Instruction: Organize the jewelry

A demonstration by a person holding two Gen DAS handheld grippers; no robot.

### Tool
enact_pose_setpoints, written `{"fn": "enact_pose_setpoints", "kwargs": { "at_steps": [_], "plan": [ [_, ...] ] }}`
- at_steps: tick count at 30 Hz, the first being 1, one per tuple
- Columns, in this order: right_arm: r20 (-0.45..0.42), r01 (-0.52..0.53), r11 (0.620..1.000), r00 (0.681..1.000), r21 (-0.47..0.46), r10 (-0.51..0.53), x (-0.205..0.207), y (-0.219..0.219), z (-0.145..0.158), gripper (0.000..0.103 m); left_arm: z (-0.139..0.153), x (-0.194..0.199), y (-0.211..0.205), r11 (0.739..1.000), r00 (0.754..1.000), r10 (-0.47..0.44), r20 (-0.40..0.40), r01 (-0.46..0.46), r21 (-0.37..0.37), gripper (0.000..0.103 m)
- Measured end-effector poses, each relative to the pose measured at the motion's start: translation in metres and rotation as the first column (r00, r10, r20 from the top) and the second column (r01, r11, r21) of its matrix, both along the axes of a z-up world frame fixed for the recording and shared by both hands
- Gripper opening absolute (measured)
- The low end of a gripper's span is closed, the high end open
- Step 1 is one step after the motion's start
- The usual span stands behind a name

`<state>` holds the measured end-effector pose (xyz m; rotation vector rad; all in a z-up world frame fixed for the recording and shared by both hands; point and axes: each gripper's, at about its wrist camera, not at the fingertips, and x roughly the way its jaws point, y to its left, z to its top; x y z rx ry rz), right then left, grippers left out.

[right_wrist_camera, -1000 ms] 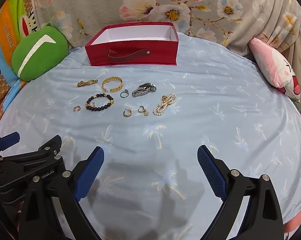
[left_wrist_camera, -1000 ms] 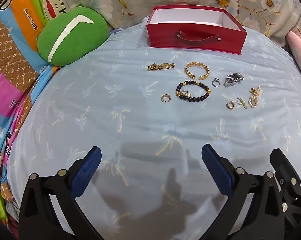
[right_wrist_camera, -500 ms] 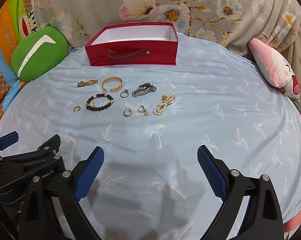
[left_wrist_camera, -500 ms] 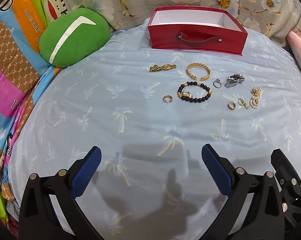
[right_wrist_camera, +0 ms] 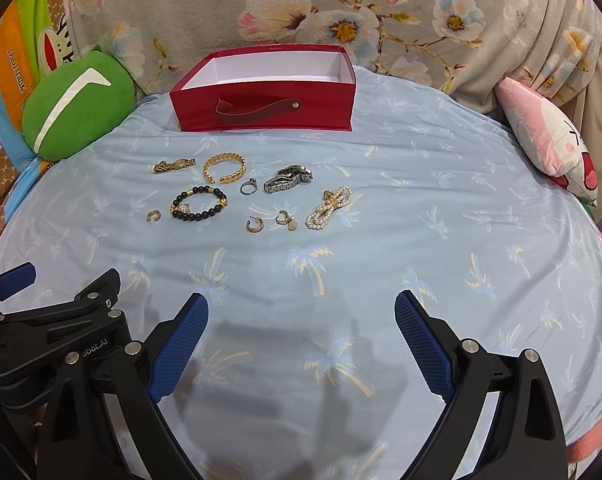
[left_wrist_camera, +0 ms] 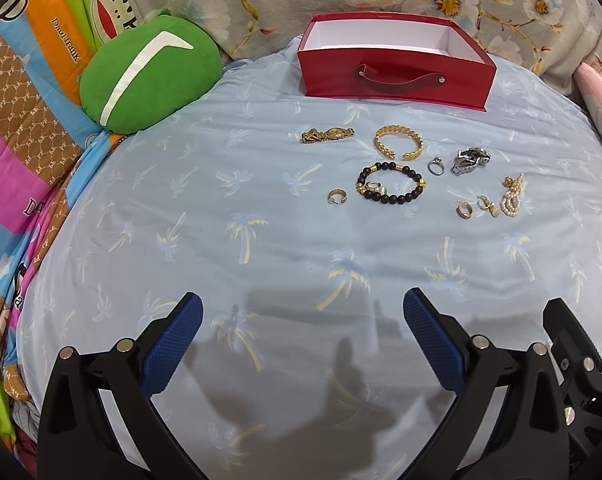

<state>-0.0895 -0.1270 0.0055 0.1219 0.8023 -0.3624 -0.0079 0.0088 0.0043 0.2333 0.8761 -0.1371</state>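
- Hovering over the pale blue palm-print bedsheet (left_wrist_camera: 261, 184), my left gripper (left_wrist_camera: 303, 326) has its blue-padded fingers (left_wrist_camera: 173, 346) spread wide, holding nothing and touching nothing.
- My right gripper (right_wrist_camera: 301, 322) is likewise spread wide and empty; the left tool's black frame shows at its lower left.
- Jewelry lies in a loose cluster on the sheet, just in front of the open red cardboard box with a strap handle (right_wrist_camera: 263, 106), whose white interior looks bare.
- Pieces I can identify: gold chain-link cuff bangle (right_wrist_camera: 225, 167), black-and-gold beaded bracelet (right_wrist_camera: 199, 204), crumpled gold watch (right_wrist_camera: 173, 166), silver metal watch (right_wrist_camera: 288, 178), thin silver ring (right_wrist_camera: 248, 187), pearl strand (right_wrist_camera: 329, 208), two gold hoop earrings (right_wrist_camera: 255, 225), small gold band (right_wrist_camera: 154, 216).
- A small piece inside the beaded bracelet is too small to identify.
- Green round cushion (left_wrist_camera: 149, 74) sits left of the box.
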Motion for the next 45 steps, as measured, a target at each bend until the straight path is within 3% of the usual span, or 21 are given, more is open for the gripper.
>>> {"fn": "enact_pose_setpoints", "kwargs": {
  "at_steps": [45],
  "plan": [
    [0.002, 0.009, 1.000, 1.000, -0.017, -0.009, -0.0002, 0.0013, 0.0024, 0.093, -0.0003, -0.0005, 0.0061, 1.000, 1.000, 0.003, 0.006, -0.003, -0.003, 0.098]
  ]
}}
